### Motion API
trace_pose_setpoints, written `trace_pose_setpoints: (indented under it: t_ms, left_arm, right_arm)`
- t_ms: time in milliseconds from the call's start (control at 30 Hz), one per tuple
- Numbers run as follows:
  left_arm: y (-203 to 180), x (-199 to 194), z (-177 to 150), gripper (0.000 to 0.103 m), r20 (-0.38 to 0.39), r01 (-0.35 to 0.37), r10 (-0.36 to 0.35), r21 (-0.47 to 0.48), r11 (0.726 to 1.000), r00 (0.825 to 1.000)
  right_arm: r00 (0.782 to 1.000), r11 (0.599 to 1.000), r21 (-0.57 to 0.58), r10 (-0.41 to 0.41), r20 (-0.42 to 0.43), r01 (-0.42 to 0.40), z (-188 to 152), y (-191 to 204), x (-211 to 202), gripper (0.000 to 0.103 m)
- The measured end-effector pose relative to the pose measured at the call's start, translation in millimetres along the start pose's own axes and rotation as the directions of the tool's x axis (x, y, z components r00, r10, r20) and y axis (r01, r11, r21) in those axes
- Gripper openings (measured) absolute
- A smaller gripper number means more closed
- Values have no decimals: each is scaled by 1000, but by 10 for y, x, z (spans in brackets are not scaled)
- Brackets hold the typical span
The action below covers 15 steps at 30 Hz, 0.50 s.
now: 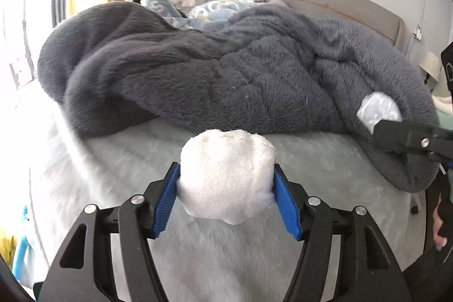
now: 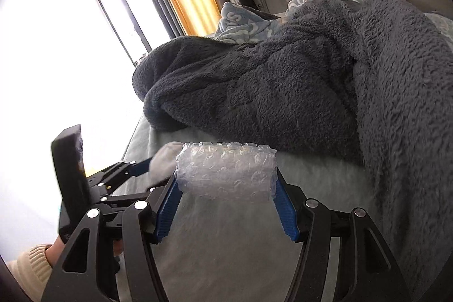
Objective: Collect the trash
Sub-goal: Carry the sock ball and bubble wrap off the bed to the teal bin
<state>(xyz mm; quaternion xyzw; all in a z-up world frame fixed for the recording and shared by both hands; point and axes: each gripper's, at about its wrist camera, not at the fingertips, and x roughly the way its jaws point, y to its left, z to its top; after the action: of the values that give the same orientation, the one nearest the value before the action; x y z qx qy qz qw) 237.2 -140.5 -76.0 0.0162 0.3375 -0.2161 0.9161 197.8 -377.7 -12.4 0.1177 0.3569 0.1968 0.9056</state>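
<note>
Left wrist view: left gripper (image 1: pixel 226 190) clamped on a white cloth wad (image 1: pixel 226 174) at lower centre, above the pale bed cover (image 1: pixel 127 160); roundish, no clear long axis, bulging toward the top of the frame; soft and squashy, so could squirm out if the grip slackens or snags the grey blanket (image 1: pixel 226 70). Right wrist view: right gripper (image 2: pixel 226 193) clamped on the ends of a bubble wrap roll (image 2: pixel 226 171) at lower centre, long axis left to right across the frame; slick film could slide free or uncurl.
</note>
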Motion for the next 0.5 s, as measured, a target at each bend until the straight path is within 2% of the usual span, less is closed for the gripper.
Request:
trace_pose_setpoints:
  t_ms: [333, 500]
  left_arm:
    - [154, -468, -208, 67, 45, -46, 49, -56, 997, 998]
    - [237, -666, -308, 67, 62, -97, 101, -59, 994, 993]
  right_arm:
    - [1000, 998, -68, 7, -22, -9, -216, 397, -140, 62]
    - [1000, 998, -68, 11, -11, -12, -304, 531, -249, 62]
